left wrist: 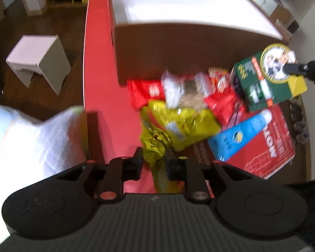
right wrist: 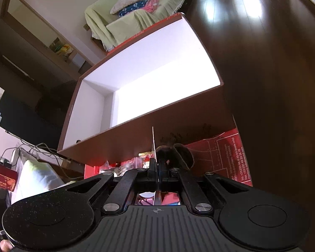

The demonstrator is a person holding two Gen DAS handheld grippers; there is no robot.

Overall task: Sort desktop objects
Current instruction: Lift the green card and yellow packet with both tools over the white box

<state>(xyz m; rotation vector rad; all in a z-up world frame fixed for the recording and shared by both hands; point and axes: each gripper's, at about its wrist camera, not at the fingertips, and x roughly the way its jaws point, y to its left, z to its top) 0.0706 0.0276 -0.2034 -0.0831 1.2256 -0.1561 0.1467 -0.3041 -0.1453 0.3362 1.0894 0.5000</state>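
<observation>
Right now the right hand-held gripper (left wrist: 292, 67) pinches the flap of a green carton (left wrist: 260, 84), lifted above the pile, near the white-lined box (right wrist: 149, 79). Carry it level over the rim, since thin card may tear. Meanwhile the left hand-held gripper (left wrist: 154, 161) clamps a corner of a crinkly yellow bag (left wrist: 178, 126); glossy red packets (left wrist: 147, 92) and a blue tube (left wrist: 239, 134) lie alongside.

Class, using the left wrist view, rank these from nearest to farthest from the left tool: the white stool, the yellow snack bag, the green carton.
1. Yellow snack bag: between the left tool's fingers.
2. Green carton: upper right, lifted by the right tool.
3. White stool: on the floor, far left.
</observation>
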